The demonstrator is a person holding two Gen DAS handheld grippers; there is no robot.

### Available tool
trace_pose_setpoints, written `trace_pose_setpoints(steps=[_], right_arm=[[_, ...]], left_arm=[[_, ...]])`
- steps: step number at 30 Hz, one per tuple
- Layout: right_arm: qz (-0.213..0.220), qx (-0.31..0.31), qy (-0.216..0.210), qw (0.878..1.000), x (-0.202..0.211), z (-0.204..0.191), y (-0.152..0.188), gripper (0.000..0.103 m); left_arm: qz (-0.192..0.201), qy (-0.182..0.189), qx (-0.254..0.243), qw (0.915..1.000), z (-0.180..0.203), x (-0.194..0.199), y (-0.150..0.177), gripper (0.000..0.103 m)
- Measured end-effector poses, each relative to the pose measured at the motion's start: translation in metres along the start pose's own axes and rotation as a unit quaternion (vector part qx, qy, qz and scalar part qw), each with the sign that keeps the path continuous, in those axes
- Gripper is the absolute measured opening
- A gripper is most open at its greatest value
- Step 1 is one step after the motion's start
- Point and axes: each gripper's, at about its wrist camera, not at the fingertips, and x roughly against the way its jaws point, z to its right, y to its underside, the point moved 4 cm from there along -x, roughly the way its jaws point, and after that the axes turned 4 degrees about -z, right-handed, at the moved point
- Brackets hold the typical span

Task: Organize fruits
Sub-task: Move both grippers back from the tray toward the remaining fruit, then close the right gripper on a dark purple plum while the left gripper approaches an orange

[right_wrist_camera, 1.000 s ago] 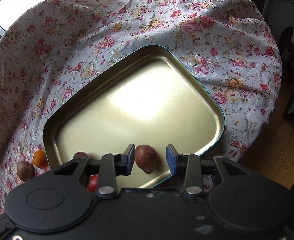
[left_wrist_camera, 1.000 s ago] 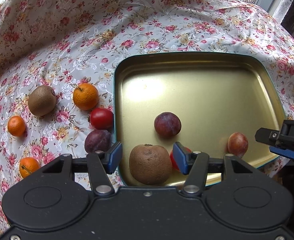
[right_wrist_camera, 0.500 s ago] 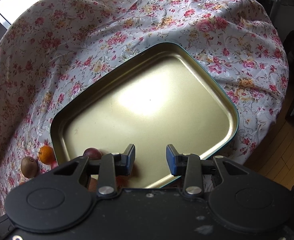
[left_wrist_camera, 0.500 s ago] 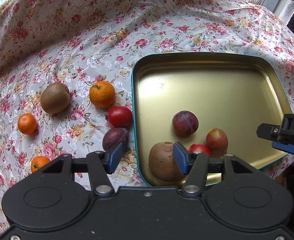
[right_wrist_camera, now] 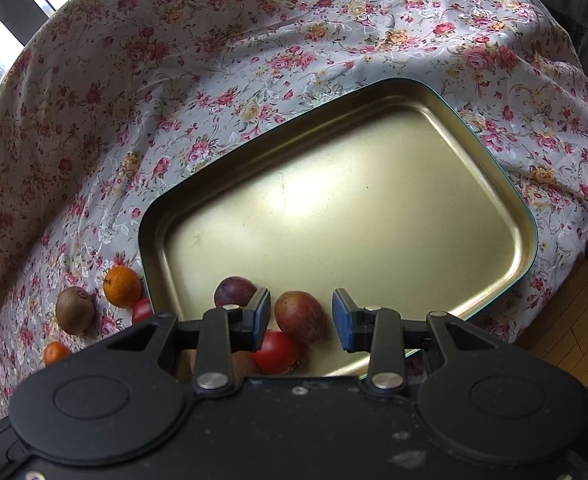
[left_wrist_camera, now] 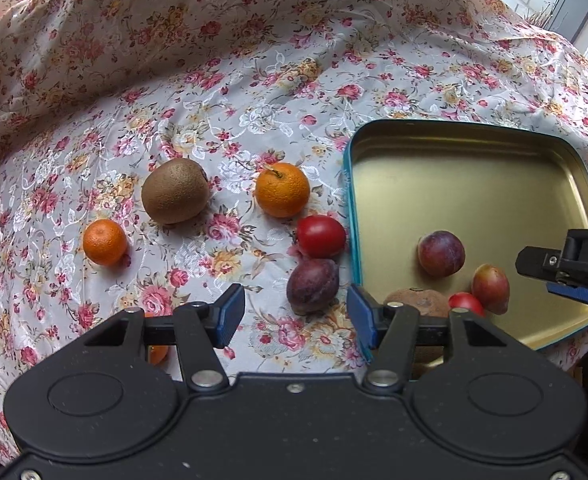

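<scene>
A gold tray with a teal rim (left_wrist_camera: 474, 184) (right_wrist_camera: 354, 208) lies on the flowered cloth. In it sit a round plum (left_wrist_camera: 441, 253) (right_wrist_camera: 233, 291), an oval plum (left_wrist_camera: 490, 288) (right_wrist_camera: 300, 316), a tomato (left_wrist_camera: 466, 303) (right_wrist_camera: 275, 351) and a brown kiwi (left_wrist_camera: 416, 302). On the cloth to its left lie a dark plum (left_wrist_camera: 313, 286), a tomato (left_wrist_camera: 320, 236), a large orange (left_wrist_camera: 282, 189), a kiwi (left_wrist_camera: 175, 190) and a small orange (left_wrist_camera: 105, 241). My left gripper (left_wrist_camera: 294, 314) is open and empty, just short of the dark plum. My right gripper (right_wrist_camera: 301, 318) is open and empty above the oval plum.
Another small orange (left_wrist_camera: 157, 352) lies half hidden under my left gripper's body. The cloth drapes over the table edges. Wooden floor (right_wrist_camera: 566, 312) shows at the right. The right gripper's finger (left_wrist_camera: 566, 272) juts in at the tray's right side in the left wrist view.
My left gripper has swung left, from over the kiwi in the tray to over the cloth by the dark plum. The oval plum has rolled left toward the tomato. The right gripper has drawn back.
</scene>
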Motion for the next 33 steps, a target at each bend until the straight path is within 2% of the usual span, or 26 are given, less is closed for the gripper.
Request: trace_pose_setpoints(steps=[9, 17, 23, 33], right_arm=[[-0.006, 0.033, -0.014, 0.999, -0.006, -0.047, 0.006, 0.037], [-0.013, 0.077, -0.029, 0.997, -0.014, -0.095, 0.017, 0.037], [-0.017, 0.121, -0.033, 0.992, -0.021, -0.133, 0.029, 0.037], [-0.061, 0.134, -0.043, 0.988, -0.044, -0.162, 0.042, 0.037]], left_arm=[[0.002, -0.014, 0.067, 0.9977, -0.06, 0.002, -0.007, 0.062], [-0.017, -0.034, 0.138, 0.9897, -0.12, -0.009, -0.003, 0.062], [-0.023, -0.039, 0.158, 0.9865, -0.144, -0.013, 0.001, 0.062], [-0.052, -0.032, 0.169, 0.9837, -0.168, -0.024, 0.008, 0.062]])
